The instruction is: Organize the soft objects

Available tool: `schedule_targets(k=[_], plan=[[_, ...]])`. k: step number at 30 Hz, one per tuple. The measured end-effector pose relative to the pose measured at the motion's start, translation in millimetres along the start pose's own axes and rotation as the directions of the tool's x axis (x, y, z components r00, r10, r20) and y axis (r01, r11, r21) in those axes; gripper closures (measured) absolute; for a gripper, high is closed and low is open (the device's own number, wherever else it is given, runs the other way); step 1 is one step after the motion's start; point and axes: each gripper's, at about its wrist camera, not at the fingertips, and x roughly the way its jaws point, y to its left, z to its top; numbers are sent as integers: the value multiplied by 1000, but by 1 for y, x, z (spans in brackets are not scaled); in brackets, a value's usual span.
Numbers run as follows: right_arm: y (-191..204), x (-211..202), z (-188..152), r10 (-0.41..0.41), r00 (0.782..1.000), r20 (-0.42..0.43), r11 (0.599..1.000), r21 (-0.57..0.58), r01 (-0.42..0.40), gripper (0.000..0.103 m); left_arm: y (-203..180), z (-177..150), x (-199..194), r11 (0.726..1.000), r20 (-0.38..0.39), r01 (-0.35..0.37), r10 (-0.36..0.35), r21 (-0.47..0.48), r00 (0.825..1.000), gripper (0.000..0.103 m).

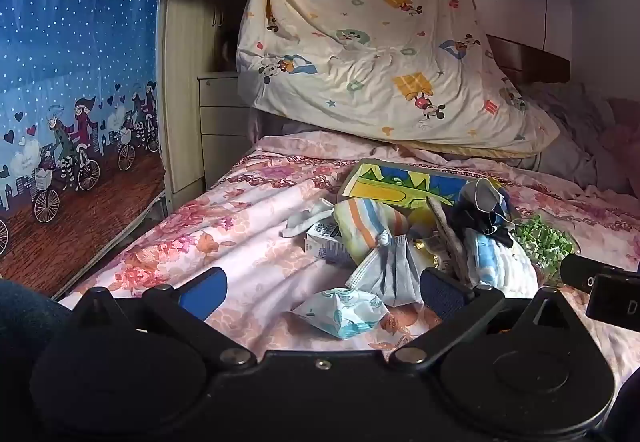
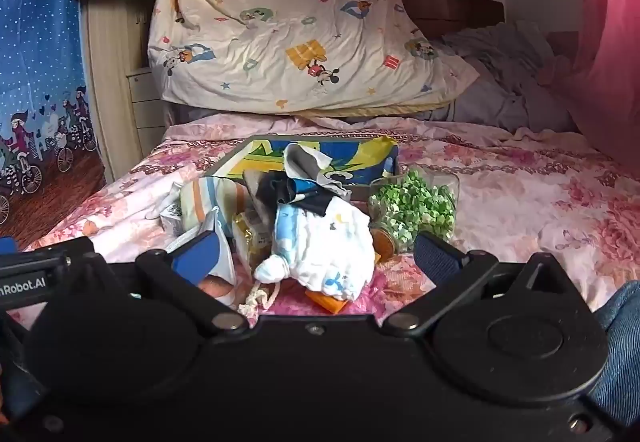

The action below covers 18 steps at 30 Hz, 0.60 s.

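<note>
A heap of soft things lies on the pink floral bedsheet (image 1: pixel 248 210). It holds a striped cloth (image 1: pixel 364 226), a grey folded cloth (image 1: pixel 394 276), a dark cloth (image 1: pixel 486 216) and a white printed cloth (image 2: pixel 332 246). Behind the heap lies a colourful flat box (image 2: pixel 320 158). My left gripper (image 1: pixel 324 292) is open just short of the heap, over a tissue pack (image 1: pixel 344 312) and touching nothing. My right gripper (image 2: pixel 318 254) is open too, with the white cloth lying between and beyond its fingers but not pressed by them.
A glass jar of green paper stars (image 2: pixel 412 206) lies on its side right of the heap. A small carton (image 1: pixel 324 242) sits at the heap's left. A cartoon-print quilt (image 2: pixel 280 42) hangs behind, a drawer unit (image 1: pixel 220 122) stands at the left, and crumpled bedding (image 2: pixel 512 82) lies at the back right.
</note>
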Motion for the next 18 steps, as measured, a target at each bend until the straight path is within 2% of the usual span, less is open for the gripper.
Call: schedule_targets(k=[18], plan=[[0, 2, -1, 0, 1000, -9, 1000, -9, 0, 0, 0, 1, 0, 1000, 8, -11, 11, 2, 1000, 1]])
